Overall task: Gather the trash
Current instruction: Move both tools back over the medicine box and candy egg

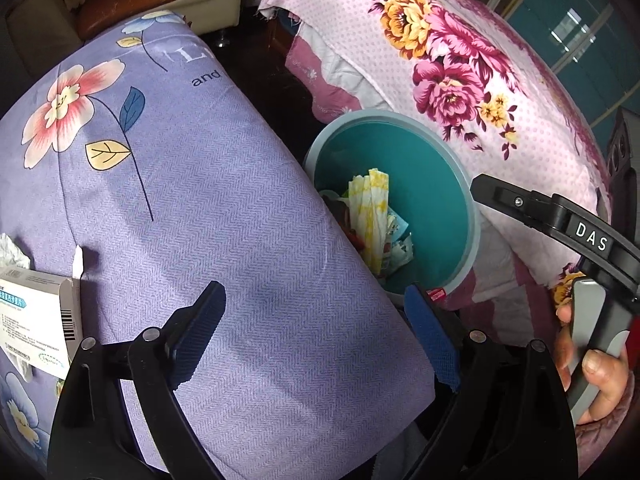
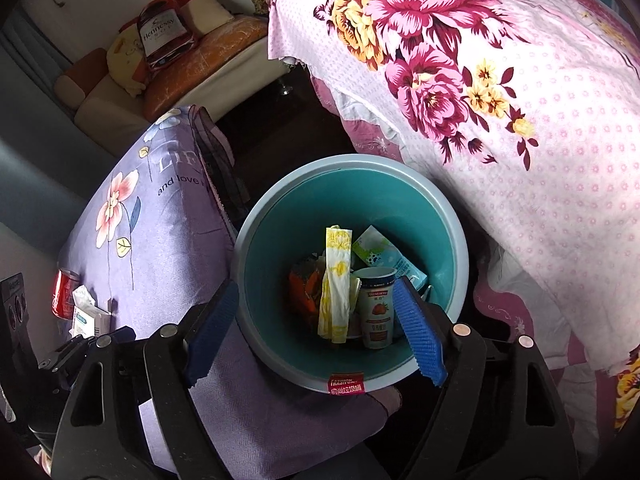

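My right gripper (image 2: 316, 292) is open above a teal bin (image 2: 280, 208), with nothing between its blue pads. Inside the bin lie a yogurt cup (image 2: 374, 304), a yellow-white wrapper (image 2: 336, 280), a green-white carton (image 2: 380, 248) and an orange packet (image 2: 304, 292). My left gripper (image 1: 312, 300) is open and empty over a purple flowered cloth (image 1: 180, 200). A white medicine box (image 1: 36, 320) and a crumpled tissue (image 1: 14, 252) rest on that cloth at the far left. The bin (image 1: 440, 184) stands just right of the cloth's edge. A red can (image 2: 64, 292) sits beside the box (image 2: 86, 318).
A pink flowered quilt (image 2: 520, 140) hangs over the bin's right side. A sofa with cushions and a bag (image 2: 164, 36) stands at the back. Dark floor shows between the two cloths. A hand (image 1: 600, 372) holds the other gripper's handle at the right edge.
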